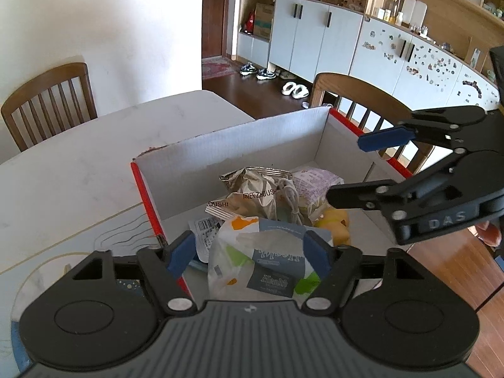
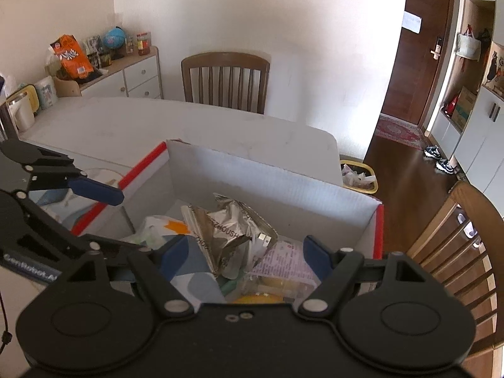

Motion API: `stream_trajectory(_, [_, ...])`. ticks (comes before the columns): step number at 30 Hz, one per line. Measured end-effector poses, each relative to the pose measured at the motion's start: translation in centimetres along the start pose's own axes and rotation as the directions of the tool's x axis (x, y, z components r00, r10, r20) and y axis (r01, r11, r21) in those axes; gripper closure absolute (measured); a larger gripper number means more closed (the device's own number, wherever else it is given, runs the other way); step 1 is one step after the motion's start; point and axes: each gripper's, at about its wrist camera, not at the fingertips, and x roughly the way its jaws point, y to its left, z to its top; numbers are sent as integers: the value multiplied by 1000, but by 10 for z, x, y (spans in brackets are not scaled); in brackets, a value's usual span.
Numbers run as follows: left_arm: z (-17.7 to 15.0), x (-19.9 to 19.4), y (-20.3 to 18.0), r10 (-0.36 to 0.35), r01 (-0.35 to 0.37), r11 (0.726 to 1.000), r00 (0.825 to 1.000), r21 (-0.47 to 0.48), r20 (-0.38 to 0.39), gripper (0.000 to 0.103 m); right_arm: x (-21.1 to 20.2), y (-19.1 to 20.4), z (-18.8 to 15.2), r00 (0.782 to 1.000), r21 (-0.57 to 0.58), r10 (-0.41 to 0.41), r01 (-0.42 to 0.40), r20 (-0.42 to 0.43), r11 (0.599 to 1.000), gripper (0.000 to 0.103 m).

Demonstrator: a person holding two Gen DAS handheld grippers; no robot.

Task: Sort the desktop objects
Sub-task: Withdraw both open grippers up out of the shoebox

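A white cardboard box with red edges stands on the table and holds several packets. A white, blue and green packet lies at its near end, right under my left gripper, which is open with its left pad clear of the packet. Behind it lie silvery snack packets, a white cable, a pink packet and a yellow item. My right gripper hovers open above the silvery packets and the pink packet. It also shows from the side as the right gripper over the box's right wall.
The white table extends left and behind the box. Wooden chairs stand at the far side, and another chair on the right. A yellow waste bin sits on the floor past the table's corner. A kettle stands far left.
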Motion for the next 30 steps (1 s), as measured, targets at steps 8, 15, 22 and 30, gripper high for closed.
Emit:
stream_trajectory(8, [-3, -19, 1, -1, 2, 1000, 999, -11, 36, 19, -31, 8, -7, 999, 47, -13, 12, 29, 999, 21])
stream_trajectory(15, [-10, -37, 3, -2, 4, 1000, 998, -30, 64, 1, -54, 20, -18, 996, 73, -55, 49, 72, 996, 9])
stream_trajectory(22, [-18, -55, 2, -7, 11, 999, 996, -46, 88, 0, -70, 40, -27, 992, 63, -82, 76, 100, 995, 7])
stream_trajectory(30, [-29, -77, -4, -11, 14, 999, 997, -47, 79, 0, -89, 52, -36, 985, 86, -113, 102, 128, 991, 7])
